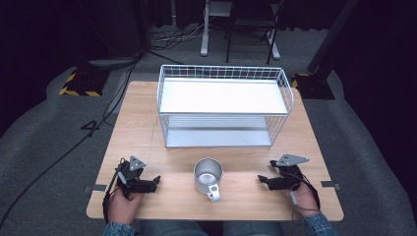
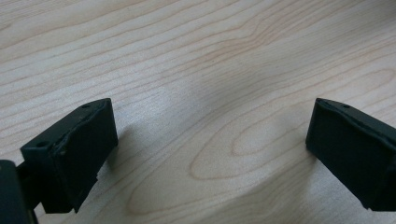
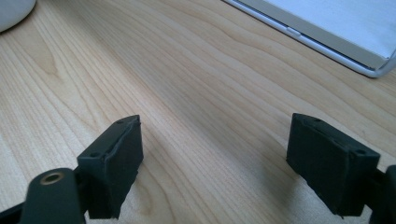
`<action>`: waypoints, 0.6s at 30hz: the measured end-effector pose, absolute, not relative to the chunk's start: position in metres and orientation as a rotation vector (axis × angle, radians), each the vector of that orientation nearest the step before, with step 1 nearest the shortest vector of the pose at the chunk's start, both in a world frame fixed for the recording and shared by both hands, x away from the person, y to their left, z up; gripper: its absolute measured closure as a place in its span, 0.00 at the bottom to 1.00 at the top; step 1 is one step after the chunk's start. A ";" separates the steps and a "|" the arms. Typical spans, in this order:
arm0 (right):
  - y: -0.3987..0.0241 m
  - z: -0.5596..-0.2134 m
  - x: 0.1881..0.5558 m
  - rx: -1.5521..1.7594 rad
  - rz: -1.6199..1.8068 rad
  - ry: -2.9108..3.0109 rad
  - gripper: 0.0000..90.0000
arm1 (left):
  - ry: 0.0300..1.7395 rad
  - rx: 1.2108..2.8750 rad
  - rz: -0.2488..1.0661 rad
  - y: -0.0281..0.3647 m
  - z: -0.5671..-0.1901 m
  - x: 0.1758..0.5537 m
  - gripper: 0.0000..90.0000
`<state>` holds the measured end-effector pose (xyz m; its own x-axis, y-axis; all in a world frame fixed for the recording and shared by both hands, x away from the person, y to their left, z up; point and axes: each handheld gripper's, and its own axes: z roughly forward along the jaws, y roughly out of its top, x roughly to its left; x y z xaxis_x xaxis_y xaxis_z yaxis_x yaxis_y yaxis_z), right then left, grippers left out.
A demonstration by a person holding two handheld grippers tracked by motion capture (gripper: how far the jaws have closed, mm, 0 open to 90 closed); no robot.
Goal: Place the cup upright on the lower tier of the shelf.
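Note:
A metal mug (image 1: 208, 176) with its handle toward the near edge stands at the front middle of the wooden table (image 1: 142, 128). My left gripper (image 1: 156, 181) rests on the table left of the mug, pointing at it. In the left gripper view the left gripper (image 2: 210, 130) has its jaws apart over bare wood. My right gripper (image 1: 261, 180) rests to the right of the mug, also pointing toward it. In the right gripper view the right gripper (image 3: 215, 144) is open with nothing between its jaws, and the mug's edge (image 3: 14, 11) shows at the top left.
A white wire rack (image 1: 223, 105) with a flat shelf stands at the back half of the table, behind the mug. Its base edge (image 3: 336, 28) shows ahead of the right gripper. Cables and chair legs lie on the floor beyond the table.

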<state>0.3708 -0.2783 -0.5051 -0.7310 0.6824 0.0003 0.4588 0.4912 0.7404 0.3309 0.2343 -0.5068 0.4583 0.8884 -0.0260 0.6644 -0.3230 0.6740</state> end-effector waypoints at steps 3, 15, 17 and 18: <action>-0.279 -0.505 0.371 0.965 1.083 2.448 0.21 | 1.288 2.092 0.466 0.234 -0.507 0.331 0.03; -0.279 -0.504 0.370 1.034 1.064 2.418 0.17 | 1.287 2.092 0.464 0.234 -0.507 0.332 0.03; -0.280 -0.501 0.370 1.038 1.091 2.406 0.17 | 1.287 2.092 0.463 0.234 -0.507 0.332 0.03; -0.281 -0.500 0.369 1.040 1.099 2.397 0.17 | 1.286 2.091 0.464 0.234 -0.507 0.332 0.03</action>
<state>0.3693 -0.2806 -0.4995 -0.6904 0.7231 0.0227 0.4892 0.4434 0.7510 0.3323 0.2341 -0.5069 0.4613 0.8868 -0.0290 0.6641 -0.3234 0.6741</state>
